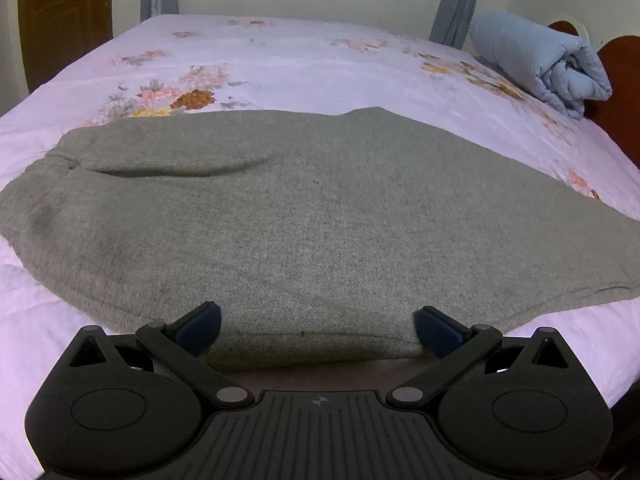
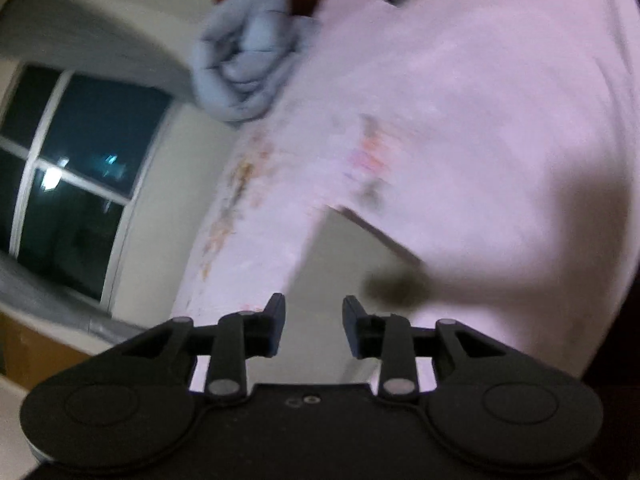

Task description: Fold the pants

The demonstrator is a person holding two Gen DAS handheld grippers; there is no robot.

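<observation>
Grey knit pants (image 1: 304, 208) lie flat across the pink floral bedsheet (image 1: 280, 64), reaching from the left edge to the right edge of the left wrist view. My left gripper (image 1: 318, 330) is wide open, its blue-padded fingers (image 1: 200, 326) on either side of the pants' near folded edge at the bed's front. My right gripper (image 2: 314, 330) is partly open and empty, above a grey strip of the pants (image 2: 340, 264) on the sheet (image 2: 480, 100). The right wrist view is tilted and blurred.
A rolled light-blue quilt (image 1: 548, 64) lies at the bed's far right corner by the wooden headboard (image 1: 624, 92); it also shows in the right wrist view (image 2: 248, 60). A dark window (image 2: 72, 176) and grey curtains (image 1: 456, 8) are beyond the bed.
</observation>
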